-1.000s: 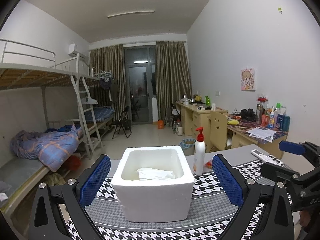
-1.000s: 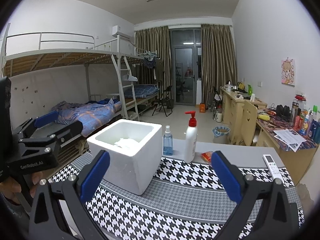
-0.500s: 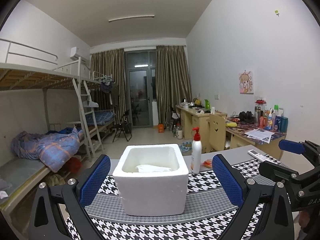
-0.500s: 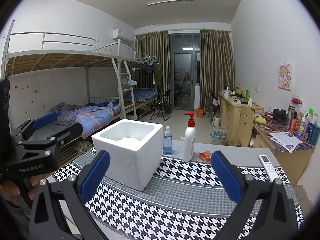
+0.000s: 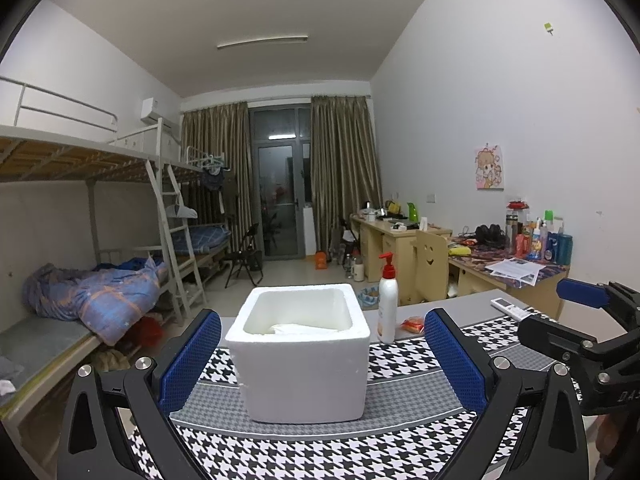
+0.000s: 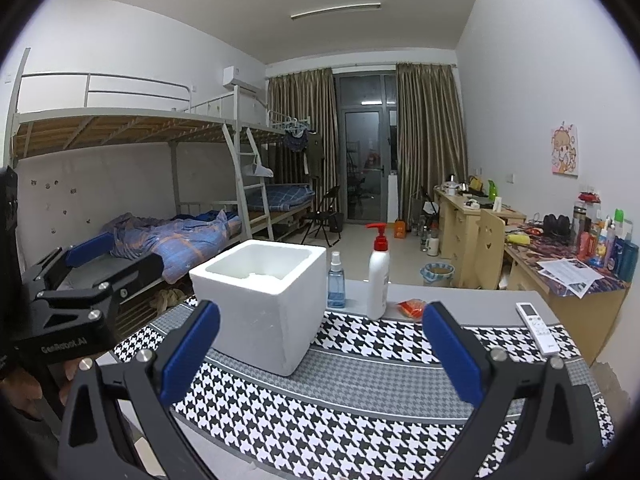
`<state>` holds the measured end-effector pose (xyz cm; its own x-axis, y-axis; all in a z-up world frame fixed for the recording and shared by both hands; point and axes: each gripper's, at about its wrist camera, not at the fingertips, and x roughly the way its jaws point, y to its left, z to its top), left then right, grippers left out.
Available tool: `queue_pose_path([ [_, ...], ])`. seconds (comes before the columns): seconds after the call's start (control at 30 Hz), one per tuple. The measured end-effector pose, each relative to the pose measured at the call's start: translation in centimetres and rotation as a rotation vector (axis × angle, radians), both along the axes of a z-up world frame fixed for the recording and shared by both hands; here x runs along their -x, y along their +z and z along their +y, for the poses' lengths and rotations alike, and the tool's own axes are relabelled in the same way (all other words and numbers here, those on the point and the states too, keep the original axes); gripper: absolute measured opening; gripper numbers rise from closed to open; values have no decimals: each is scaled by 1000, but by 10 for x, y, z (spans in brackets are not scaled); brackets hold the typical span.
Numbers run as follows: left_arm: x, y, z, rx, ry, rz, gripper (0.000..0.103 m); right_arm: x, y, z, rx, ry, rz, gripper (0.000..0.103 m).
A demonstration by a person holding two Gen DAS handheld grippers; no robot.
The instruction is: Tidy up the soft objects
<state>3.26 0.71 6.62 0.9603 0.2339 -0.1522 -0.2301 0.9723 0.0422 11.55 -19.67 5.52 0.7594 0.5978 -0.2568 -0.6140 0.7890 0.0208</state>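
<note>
Both tools, left tool (image 5: 322, 358) and right tool (image 6: 320, 350), gape (nothing held) before foam box (image 5: 300, 354).

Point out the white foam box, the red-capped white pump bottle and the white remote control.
white foam box (image 5: 304, 376), left wrist view, front wall
red-capped white pump bottle (image 6: 378, 280), right wrist view, body
white remote control (image 6: 536, 328), right wrist view, keypad

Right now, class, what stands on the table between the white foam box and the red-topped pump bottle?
A small blue spray bottle stands between the foam box and the pump bottle. Only the right wrist view shows it; the box hides it from the left.
</note>
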Motion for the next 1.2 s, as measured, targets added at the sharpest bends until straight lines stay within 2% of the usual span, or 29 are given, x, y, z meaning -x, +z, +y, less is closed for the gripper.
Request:
queue_pose_path([
  [0.33,17,-14,-1,32,6,6,102,18,-13,-6,2,-6,-8,102],
  [0.63,28,-25,-4,30,21,-7,102,20,-29,-10,-17,-36,2,102],
  [1.2,37,-45,-1,33,27,31,102,32,-47,-7,-12,-91,13,102],
])
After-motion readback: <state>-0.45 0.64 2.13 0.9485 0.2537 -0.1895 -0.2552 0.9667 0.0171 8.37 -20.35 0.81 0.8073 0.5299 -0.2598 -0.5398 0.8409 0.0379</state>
